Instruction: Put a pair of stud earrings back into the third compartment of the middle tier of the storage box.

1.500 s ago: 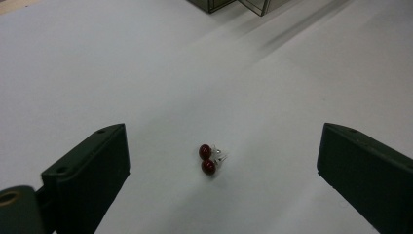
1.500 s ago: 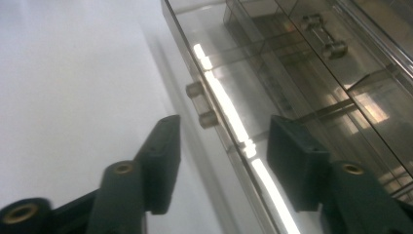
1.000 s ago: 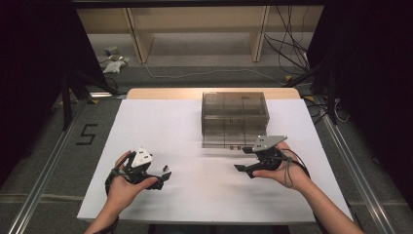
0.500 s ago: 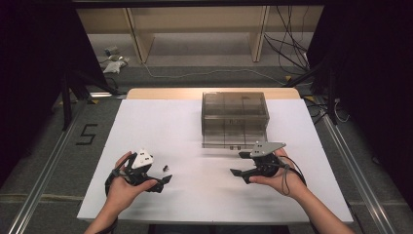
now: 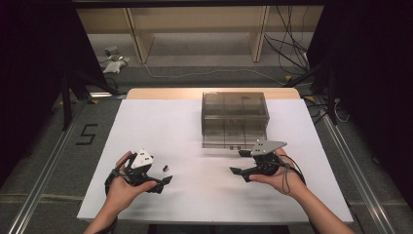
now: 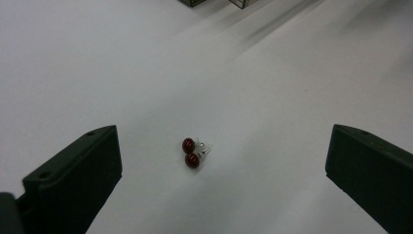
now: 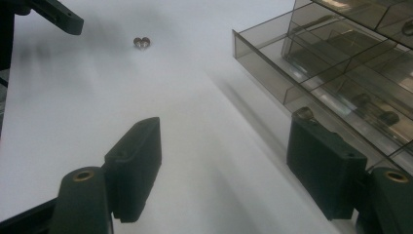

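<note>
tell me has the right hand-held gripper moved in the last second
Yes. The right hand-held gripper has drawn back toward the person and slightly left, away from the smoked plastic organizer box it was close to.

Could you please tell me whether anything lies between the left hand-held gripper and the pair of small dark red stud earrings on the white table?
Nothing visible does. The pair of small dark red stud earrings lies on bare white table, ahead of the open left hand-held gripper, centred between its black jaws.

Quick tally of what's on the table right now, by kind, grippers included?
Red stud earrings: 2, lying as a pair
Smoky clear drawer organizer: 1
Grippers: 2, left gripper and right gripper, both open
Total: 5
</note>
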`<state>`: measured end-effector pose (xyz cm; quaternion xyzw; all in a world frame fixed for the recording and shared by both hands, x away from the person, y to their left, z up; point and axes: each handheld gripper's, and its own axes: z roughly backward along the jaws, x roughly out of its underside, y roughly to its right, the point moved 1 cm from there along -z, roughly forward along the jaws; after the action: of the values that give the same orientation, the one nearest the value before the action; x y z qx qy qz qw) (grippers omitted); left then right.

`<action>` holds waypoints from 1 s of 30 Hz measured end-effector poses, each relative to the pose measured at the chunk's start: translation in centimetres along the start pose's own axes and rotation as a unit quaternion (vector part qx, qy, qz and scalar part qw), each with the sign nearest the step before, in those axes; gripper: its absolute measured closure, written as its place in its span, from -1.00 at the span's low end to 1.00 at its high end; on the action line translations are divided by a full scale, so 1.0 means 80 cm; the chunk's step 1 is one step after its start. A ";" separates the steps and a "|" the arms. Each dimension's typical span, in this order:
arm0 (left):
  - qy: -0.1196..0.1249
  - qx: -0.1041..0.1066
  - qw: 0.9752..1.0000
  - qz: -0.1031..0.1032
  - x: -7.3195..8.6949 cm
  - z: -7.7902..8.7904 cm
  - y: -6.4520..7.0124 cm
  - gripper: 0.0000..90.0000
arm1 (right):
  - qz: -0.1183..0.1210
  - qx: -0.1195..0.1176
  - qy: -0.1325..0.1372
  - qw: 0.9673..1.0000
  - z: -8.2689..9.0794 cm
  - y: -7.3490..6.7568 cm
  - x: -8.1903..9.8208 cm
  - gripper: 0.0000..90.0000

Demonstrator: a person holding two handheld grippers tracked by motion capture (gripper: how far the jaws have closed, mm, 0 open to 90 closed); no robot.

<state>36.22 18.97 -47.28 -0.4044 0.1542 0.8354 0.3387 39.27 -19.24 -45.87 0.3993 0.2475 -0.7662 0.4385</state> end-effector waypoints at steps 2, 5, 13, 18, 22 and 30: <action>0.001 -0.001 1.000 -0.002 -0.002 0.001 0.000 -1.00 | 0.000 -0.005 0.003 1.000 -0.005 -0.001 0.000 -0.32; -0.003 0.002 1.000 -0.008 -0.001 0.002 0.002 -1.00 | -0.001 -0.005 0.004 1.000 -0.010 -0.004 -0.001 -0.31; -0.014 0.003 1.000 -0.008 0.002 -0.001 0.002 -1.00 | 0.018 -0.019 0.018 0.999 -0.045 -0.017 -0.021 -0.26; -0.017 0.005 1.000 -0.010 0.002 -0.005 0.002 -1.00 | 0.021 -0.030 0.014 0.999 -0.072 -0.024 -0.033 -0.23; -0.020 0.005 1.000 -0.012 0.001 -0.006 0.003 -1.00 | 0.022 -0.039 0.013 0.999 -0.099 -0.030 -0.048 -0.21; -0.019 0.003 1.000 -0.009 0.002 -0.006 0.002 -1.00 | 0.032 -0.046 0.003 0.998 -0.142 -0.045 -0.069 -0.12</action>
<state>36.34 18.64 -47.69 -0.3885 0.1464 0.8395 0.3505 42.27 -6.56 -47.56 0.3890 0.2708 -0.7383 0.4799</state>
